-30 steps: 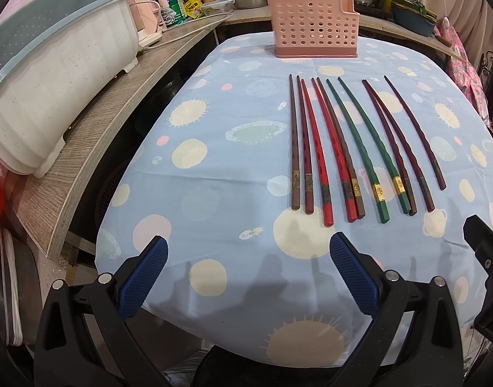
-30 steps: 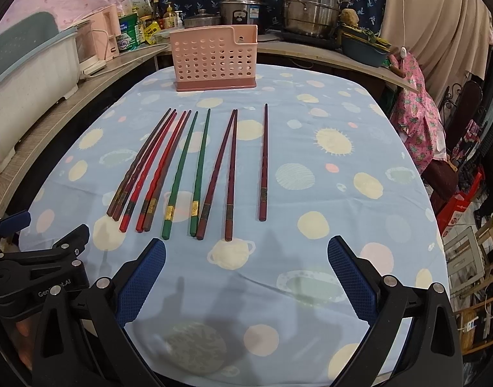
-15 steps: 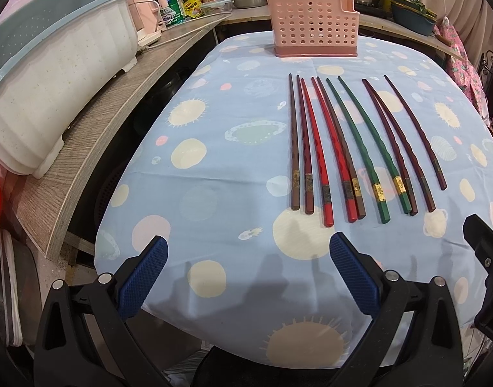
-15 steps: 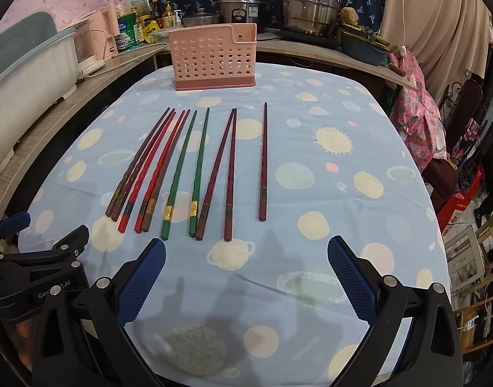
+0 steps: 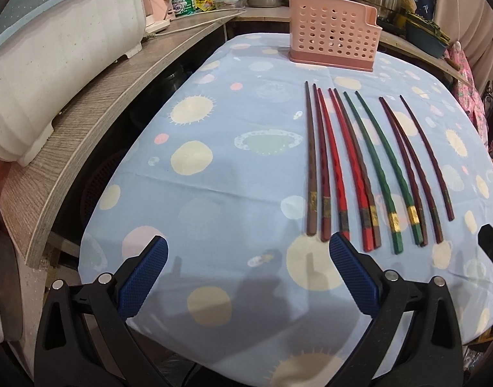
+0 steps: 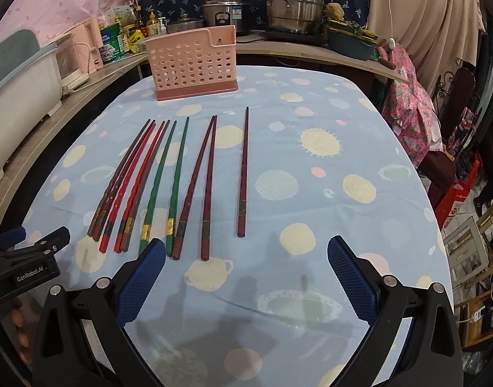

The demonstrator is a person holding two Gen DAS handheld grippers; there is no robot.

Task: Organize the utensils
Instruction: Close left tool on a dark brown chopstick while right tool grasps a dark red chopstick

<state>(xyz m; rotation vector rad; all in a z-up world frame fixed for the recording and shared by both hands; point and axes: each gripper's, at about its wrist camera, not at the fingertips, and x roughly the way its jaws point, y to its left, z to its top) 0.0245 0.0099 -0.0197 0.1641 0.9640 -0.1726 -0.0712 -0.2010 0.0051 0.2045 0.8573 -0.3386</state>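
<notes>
We hold both tongs low over the near edge of the worktop point(image 5: 220, 174), which is covered by a light blue cloth with pale yellow suns and dots. The left tongs point(image 5: 248, 275) are released, their blue ribbed pads point(image 5: 143, 277) spread wide with nothing between them. The right tongs point(image 6: 246, 277) are likewise released and grasp nothing; their left pad point(image 6: 140, 282) sits just in front of the butt ends of the green sticks in the right wrist view.

Nine lacquered chopsticks lie side by side on the cloth, thick ends toward us and tips pointing to the far side. From the left we see two dark brown chopsticks point(image 5: 312, 167), close together, then two bright red chopsticks point(image 5: 335, 167) with a brown one against the second, then two dark green chopsticks point(image 6: 156, 180), then two maroon chopsticks point(image 6: 207, 183) whose tips meet. A single maroon chopstick point(image 6: 243, 174) lies apart at the right end of the row.

Beyond the tips, near the far edge of the worktop, stands a pink perforated plastic utensil holder point(image 5: 333, 40), upright and well apart from the chopsticks. To the left, on a grey wooden shelf point(image 5: 85, 119), sits a white ribbed plastic tub with a blue-green rim point(image 5: 56, 64). Steel pots point(image 6: 293, 1) stand on the counter behind.
</notes>
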